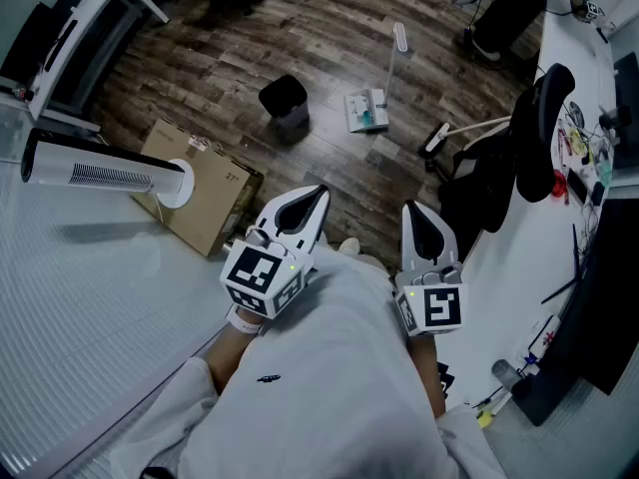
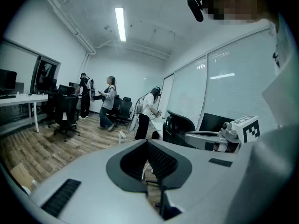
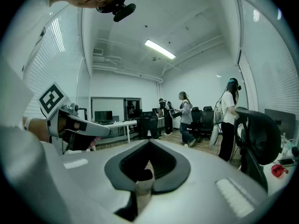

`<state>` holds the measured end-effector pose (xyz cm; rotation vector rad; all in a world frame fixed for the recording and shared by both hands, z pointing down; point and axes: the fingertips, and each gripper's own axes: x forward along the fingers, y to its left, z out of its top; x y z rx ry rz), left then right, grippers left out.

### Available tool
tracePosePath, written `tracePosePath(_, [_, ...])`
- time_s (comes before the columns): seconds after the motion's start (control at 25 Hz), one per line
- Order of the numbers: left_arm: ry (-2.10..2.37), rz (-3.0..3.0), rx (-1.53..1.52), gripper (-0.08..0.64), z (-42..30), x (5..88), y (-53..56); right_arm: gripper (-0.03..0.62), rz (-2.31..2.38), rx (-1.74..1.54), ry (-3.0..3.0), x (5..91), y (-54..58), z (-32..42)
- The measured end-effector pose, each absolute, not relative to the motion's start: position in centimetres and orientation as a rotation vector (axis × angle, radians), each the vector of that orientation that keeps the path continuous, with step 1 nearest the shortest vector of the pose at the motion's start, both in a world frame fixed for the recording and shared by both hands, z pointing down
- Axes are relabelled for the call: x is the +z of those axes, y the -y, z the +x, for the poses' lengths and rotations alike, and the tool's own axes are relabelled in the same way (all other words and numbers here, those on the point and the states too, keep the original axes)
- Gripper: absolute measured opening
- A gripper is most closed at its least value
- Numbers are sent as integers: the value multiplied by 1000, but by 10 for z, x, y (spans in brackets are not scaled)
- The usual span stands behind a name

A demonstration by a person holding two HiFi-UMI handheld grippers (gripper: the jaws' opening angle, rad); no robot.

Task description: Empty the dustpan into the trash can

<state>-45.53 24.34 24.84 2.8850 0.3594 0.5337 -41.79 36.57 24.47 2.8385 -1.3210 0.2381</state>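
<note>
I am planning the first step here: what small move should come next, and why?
Probably walk toward the dustpan and open the right gripper for its long handle. It and the left gripper are shut and empty near the person's torso; the dustpan and black trash can stand ahead on the wood floor.

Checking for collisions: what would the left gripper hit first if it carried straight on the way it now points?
Nothing near. The left gripper, shut, aims across the wood floor roughly toward the dustpan, right of the trash can; depth is unclear.
</note>
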Motion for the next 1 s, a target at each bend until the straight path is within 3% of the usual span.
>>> tracePosePath(1.0, [-400,2836,619,6,-446,251,-274,9,2958,336,1382,245,-383,-413])
